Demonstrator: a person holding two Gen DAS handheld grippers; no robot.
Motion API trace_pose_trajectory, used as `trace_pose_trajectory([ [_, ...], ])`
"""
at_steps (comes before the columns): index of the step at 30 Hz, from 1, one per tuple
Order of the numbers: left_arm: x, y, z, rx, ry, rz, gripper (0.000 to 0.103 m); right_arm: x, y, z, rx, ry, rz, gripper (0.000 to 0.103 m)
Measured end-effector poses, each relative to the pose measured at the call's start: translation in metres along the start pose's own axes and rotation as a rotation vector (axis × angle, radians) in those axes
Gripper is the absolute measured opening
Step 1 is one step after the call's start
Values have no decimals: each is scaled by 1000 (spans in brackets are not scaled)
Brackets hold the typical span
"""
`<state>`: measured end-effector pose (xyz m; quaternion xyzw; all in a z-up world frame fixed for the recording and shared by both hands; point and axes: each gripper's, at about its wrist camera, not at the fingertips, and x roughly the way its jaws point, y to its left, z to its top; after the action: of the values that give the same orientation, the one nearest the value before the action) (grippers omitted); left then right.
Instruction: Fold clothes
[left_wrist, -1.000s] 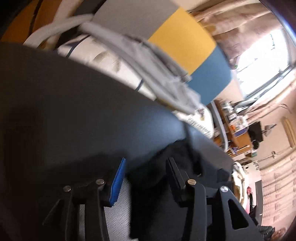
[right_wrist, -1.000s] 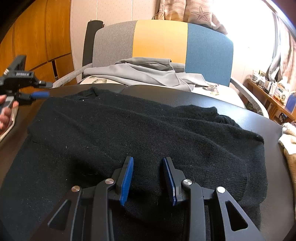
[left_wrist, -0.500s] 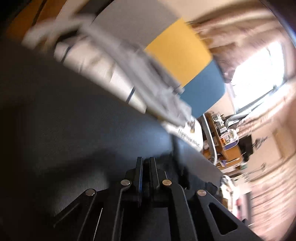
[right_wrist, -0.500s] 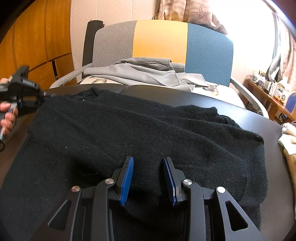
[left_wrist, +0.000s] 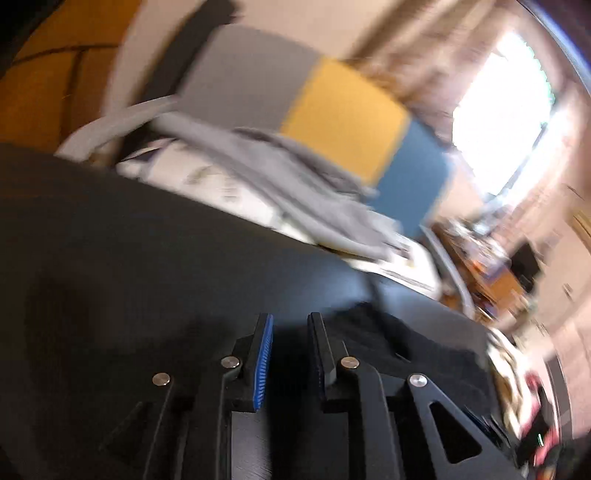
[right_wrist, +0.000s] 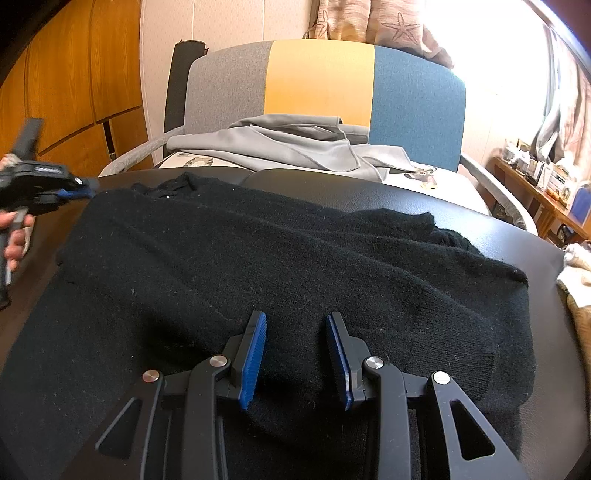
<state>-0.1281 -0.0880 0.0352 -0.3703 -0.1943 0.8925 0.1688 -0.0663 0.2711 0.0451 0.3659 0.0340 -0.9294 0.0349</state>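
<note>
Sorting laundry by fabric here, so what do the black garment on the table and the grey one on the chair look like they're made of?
Black garment: looks like a wool-type knit, matte and fuzzy, with lint specks and a ribbed hem. Grey garment: smoother, thinner cloth with a slight sheen and soft, flat folds, possibly jersey or a synthetic; the fibre can't be told.

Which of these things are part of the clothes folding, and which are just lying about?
In the job:
black sweater
left gripper
right gripper
black table

Lying about:
grey garment
striped chair
cluttered shelf
curtains
</note>
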Motion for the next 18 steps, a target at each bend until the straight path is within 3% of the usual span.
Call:
trace_pose_trajectory([
  [1, -3, -11, -7, 33, -3, -34, 19, 0, 0, 0, 0, 0, 0, 35],
  [4, 17, -43, -36, 184, 107, 19, 20, 0, 0, 0, 1, 1, 1, 35],
  [8, 30, -35, -50, 209, 122, 120, 21, 0, -3, 0, 12, 1, 11, 35],
  [9, 29, -30, -47, 177, 128, 137, 16, 1, -3, 0, 13, 1, 11, 35],
  [12, 9, -26, -46, 85, 96, 143, 21, 1, -2, 0, 11, 2, 7, 36],
  [16, -38, -31, -72, -1, -2, 62, 24, 1, -3, 1, 20, 3, 12, 37],
  [18, -43, -40, -89, 26, 43, 14, 25, 2, -7, 2, 35, 10, 33, 38],
])
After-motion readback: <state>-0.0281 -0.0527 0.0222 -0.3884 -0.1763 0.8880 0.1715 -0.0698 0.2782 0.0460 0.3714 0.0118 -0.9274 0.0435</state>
